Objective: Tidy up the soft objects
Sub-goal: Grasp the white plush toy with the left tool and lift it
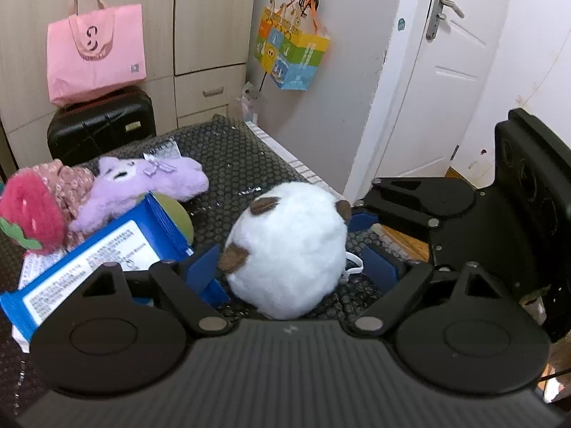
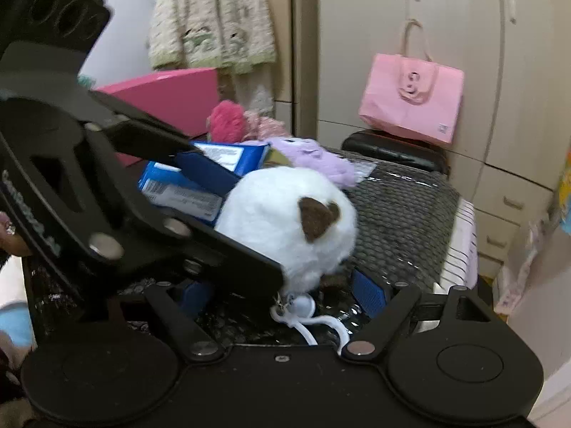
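A round white plush with brown ears [image 1: 289, 249] lies on the black bubble-wrap surface [image 1: 228, 157]. My left gripper [image 1: 296, 267] is open, its blue pads [image 1: 207, 271] on either side of the plush. My right gripper [image 2: 285, 292] is also open around the same plush [image 2: 285, 221] from the other side, near its white cord [image 2: 314, 324]. A purple plush [image 1: 142, 185] and a red strawberry plush [image 1: 32, 214] lie at the back left. The left gripper crosses the right wrist view at the left [image 2: 107, 192].
Blue boxes [image 1: 89, 256] lie left of the white plush. A black suitcase [image 1: 103, 125] with a pink bag [image 1: 96, 60] stands behind, by wardrobes. A colourful bag [image 1: 292, 57] hangs on the wall next to a white door [image 1: 446, 71]. A pink box [image 2: 167, 96] is in the right wrist view.
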`<state>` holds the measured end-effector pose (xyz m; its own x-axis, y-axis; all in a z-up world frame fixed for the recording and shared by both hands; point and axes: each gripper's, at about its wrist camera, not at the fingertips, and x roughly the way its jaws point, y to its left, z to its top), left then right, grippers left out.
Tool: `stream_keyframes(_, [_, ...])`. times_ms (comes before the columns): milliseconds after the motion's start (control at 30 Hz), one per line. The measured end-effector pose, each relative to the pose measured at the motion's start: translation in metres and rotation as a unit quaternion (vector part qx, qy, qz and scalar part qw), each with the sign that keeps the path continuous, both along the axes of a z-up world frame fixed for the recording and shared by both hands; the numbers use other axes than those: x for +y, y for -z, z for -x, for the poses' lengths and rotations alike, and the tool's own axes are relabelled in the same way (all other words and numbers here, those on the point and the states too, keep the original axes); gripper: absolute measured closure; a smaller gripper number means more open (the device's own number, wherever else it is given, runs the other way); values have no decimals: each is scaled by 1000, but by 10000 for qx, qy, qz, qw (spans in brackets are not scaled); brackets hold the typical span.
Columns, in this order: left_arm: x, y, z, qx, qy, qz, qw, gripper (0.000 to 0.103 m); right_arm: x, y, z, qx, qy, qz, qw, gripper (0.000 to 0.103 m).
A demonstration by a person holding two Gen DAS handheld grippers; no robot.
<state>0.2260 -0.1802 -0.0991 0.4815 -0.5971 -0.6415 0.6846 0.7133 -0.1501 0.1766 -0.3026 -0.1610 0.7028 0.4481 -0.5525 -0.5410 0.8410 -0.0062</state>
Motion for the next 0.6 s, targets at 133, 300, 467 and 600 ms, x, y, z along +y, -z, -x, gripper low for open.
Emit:
stream_keyframes(133, [-3,5,1,82,-90,-118,9999,26,3,-3,3,-31,-50,86,9999,27])
stream_keyframes(300, [2,-1,14,-72,-41,-69,9999,26,6,-9,14,-73,86,57,9999,31])
stream_keyframes(467, [10,-8,25,75,-32,-27,10000,26,12,-17,32,-46,153,-43,9999,31])
stream_keyframes(600, [18,-14,37,205,-15,-30,9998,26,18,-25,46,1,128,-107,9999,31])
